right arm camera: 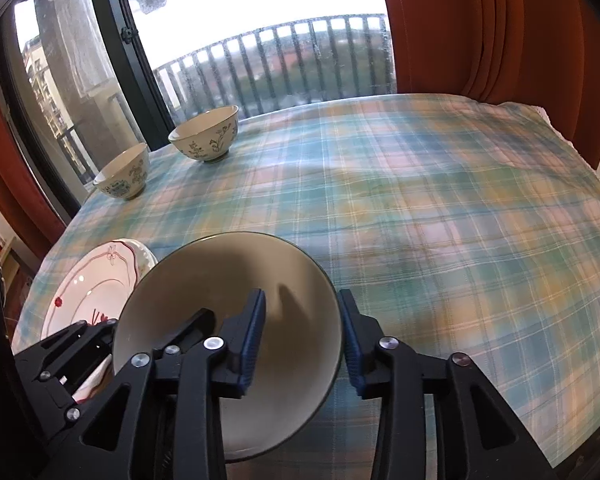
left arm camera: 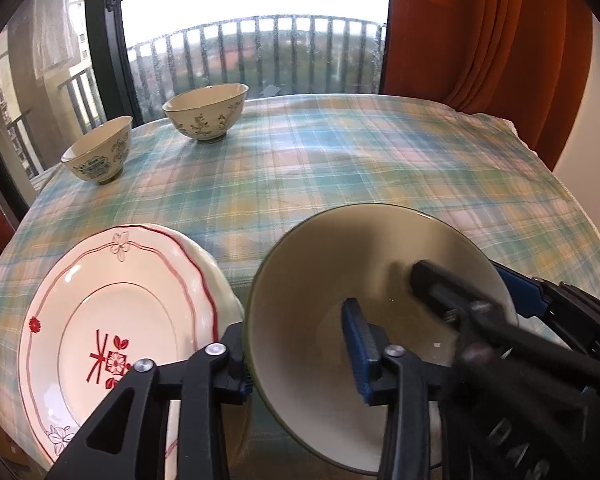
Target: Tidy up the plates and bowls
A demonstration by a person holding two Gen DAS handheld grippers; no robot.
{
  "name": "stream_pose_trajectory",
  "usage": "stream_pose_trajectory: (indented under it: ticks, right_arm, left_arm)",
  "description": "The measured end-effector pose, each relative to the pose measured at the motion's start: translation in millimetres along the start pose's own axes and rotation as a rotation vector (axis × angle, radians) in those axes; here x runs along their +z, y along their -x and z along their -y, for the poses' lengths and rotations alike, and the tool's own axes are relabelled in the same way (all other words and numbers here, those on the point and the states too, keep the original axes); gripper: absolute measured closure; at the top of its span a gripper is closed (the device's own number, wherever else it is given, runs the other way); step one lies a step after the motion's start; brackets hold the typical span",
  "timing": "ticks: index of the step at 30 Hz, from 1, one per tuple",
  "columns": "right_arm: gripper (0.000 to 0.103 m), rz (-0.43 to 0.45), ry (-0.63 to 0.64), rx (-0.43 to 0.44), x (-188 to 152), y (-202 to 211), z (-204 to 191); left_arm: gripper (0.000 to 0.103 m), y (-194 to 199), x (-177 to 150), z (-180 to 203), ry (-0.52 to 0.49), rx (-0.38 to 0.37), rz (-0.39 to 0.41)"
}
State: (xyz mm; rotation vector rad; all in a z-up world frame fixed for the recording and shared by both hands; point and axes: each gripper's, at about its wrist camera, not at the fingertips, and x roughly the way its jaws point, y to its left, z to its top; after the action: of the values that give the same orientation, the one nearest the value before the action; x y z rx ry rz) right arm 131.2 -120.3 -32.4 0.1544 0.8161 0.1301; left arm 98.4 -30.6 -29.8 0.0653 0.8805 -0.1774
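A large cream bowl with a dark green rim [left arm camera: 332, 280] [right arm camera: 220, 280] is held above the near part of the table. My left gripper [left arm camera: 300, 350] straddles its left rim, one finger inside and one outside. My right gripper [right arm camera: 304, 344] straddles its right rim the same way, and its fingers [left arm camera: 440, 284] show inside the bowl in the left wrist view. Both have wide jaws that do not visibly pinch the wall. A white plate with red patterns [left arm camera: 112, 320] [right arm camera: 92, 284] lies on another plate at the near left.
Two small floral bowls stand at the far left of the plaid tablecloth [left arm camera: 360, 152] [right arm camera: 440, 208]: a larger one [left arm camera: 206, 110] [right arm camera: 206, 132] and a smaller one [left arm camera: 100, 150] [right arm camera: 124, 170]. A window with a railing and orange curtains [left arm camera: 480, 28] are behind.
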Motion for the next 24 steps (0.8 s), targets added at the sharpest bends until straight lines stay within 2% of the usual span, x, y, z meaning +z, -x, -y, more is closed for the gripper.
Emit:
stream_pose_trajectory:
  ticks: [3, 6, 8, 11, 14, 24]
  right_arm:
    - [0.044, 0.001, 0.017, 0.016, 0.1, 0.2, -4.2]
    - [0.037, 0.035, 0.036, -0.003, 3.1, 5.0, -7.1]
    - [0.032, 0.055, 0.040, -0.011, 6.9, 8.3, -8.1]
    - [0.026, 0.076, 0.049, -0.003, 13.3, 13.9, -11.1]
    - [0.022, 0.090, 0.055, -0.003, 21.0, 17.5, -16.1]
    - [0.022, 0.071, 0.067, 0.021, 58.4, 10.3, -43.3]
  left_arm:
    - [0.054, 0.6, 0.0, 0.8, -0.007, -0.018, 0.002]
    - [0.048, 4.0, 2.8, 0.1, -0.007, -0.029, 0.011]
    - [0.029, 9.0, 6.6, 0.0, -0.012, -0.018, 0.038]
    - [0.020, 19.0, 13.5, -0.8, -0.036, -0.003, 0.099]
    - [0.015, 24.2, 22.9, -5.9, -0.046, 0.008, 0.121]
    - [0.013, 22.6, 56.0, -40.6, 0.006, 0.015, 0.106]
